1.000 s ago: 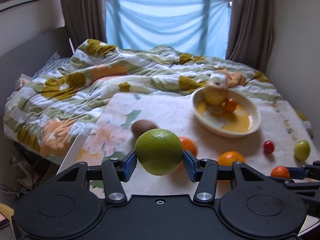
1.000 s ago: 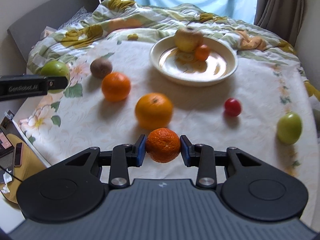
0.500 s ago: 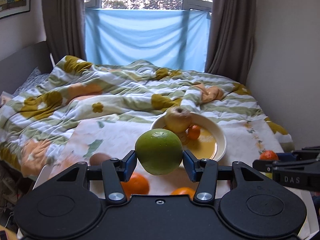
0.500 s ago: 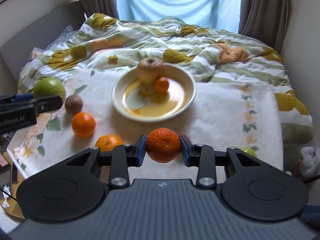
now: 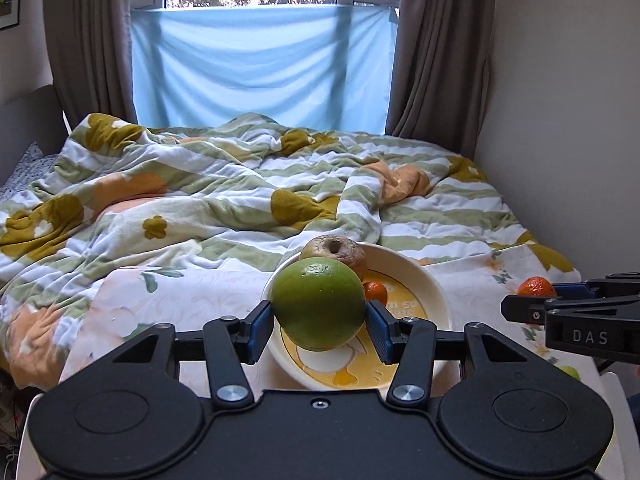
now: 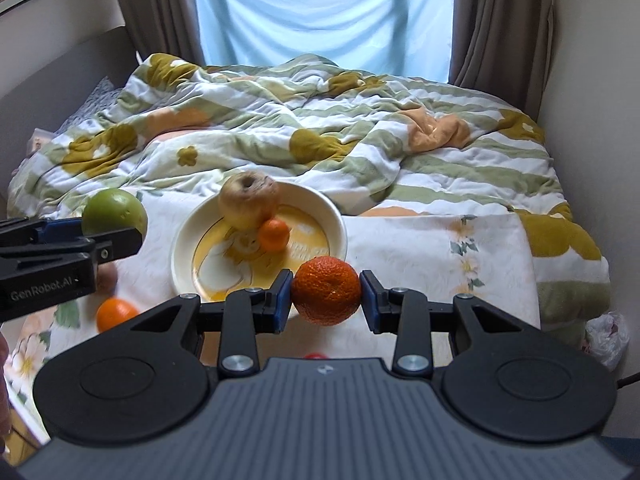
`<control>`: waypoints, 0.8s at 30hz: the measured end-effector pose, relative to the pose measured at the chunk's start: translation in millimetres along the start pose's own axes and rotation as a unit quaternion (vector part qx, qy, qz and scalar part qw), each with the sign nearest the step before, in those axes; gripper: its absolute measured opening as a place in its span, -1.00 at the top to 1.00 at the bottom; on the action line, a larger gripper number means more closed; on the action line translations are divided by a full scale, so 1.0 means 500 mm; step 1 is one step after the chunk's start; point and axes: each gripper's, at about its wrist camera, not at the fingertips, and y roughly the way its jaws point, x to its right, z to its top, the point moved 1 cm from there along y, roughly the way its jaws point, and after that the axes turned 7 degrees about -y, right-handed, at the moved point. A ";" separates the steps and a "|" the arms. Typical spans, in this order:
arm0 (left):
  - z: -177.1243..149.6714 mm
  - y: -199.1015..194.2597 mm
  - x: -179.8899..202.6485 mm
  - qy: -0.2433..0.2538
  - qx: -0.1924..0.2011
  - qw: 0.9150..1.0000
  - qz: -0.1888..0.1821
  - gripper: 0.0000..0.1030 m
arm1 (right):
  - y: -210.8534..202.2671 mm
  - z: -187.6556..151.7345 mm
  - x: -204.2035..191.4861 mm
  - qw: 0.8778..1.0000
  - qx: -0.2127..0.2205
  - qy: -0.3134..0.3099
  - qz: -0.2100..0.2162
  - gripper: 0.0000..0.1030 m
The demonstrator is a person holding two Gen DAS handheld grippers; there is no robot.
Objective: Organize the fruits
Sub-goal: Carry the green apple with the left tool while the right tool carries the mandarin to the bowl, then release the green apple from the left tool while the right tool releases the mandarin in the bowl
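Note:
My left gripper (image 5: 319,320) is shut on a big green fruit (image 5: 319,304) and holds it in the air just in front of the cream bowl (image 5: 430,286). In the right wrist view that green fruit (image 6: 114,210) shows at the left, left of the bowl (image 6: 332,216). My right gripper (image 6: 325,300) is shut on a dark orange mandarin (image 6: 326,295), held near the bowl's front right rim. The bowl holds a wrinkled yellow apple (image 6: 248,200) and a small mandarin (image 6: 273,234). The held mandarin (image 5: 536,286) also shows at the right in the left wrist view.
An orange (image 6: 116,313) lies on the floral cloth (image 6: 420,248) left of the bowl, and a small red fruit (image 6: 316,356) peeks out below my right gripper. A small green fruit (image 5: 570,372) sits at the right. A rumpled striped duvet (image 5: 224,192) fills the bed behind.
Both grippers have moved forward toward the bowl with their fruits still held. The bowl now sits larger and closer in both views, and the loose fruits on the cloth have dropped out of sight below.

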 end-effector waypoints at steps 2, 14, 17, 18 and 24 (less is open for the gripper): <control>0.006 0.027 -0.003 0.003 -0.008 1.000 0.003 -0.07 | 0.021 0.010 0.003 1.000 -0.003 0.006 0.001 0.01; 0.007 0.167 -0.024 0.028 -0.066 0.997 0.002 -0.07 | 0.130 0.039 0.009 0.999 -0.029 0.037 0.000 0.01; 0.003 0.191 -0.025 0.033 -0.077 0.996 0.007 -0.07 | 0.149 0.043 0.008 0.999 -0.036 0.039 -0.001 0.01; 0.002 0.197 -0.026 0.033 -0.080 0.996 0.006 -0.07 | 0.155 0.044 0.008 0.999 -0.037 0.039 -0.002 0.01; 0.007 0.214 -0.018 0.061 -0.076 0.995 0.008 0.10 | 0.182 0.049 0.006 0.998 -0.045 0.040 -0.002 0.01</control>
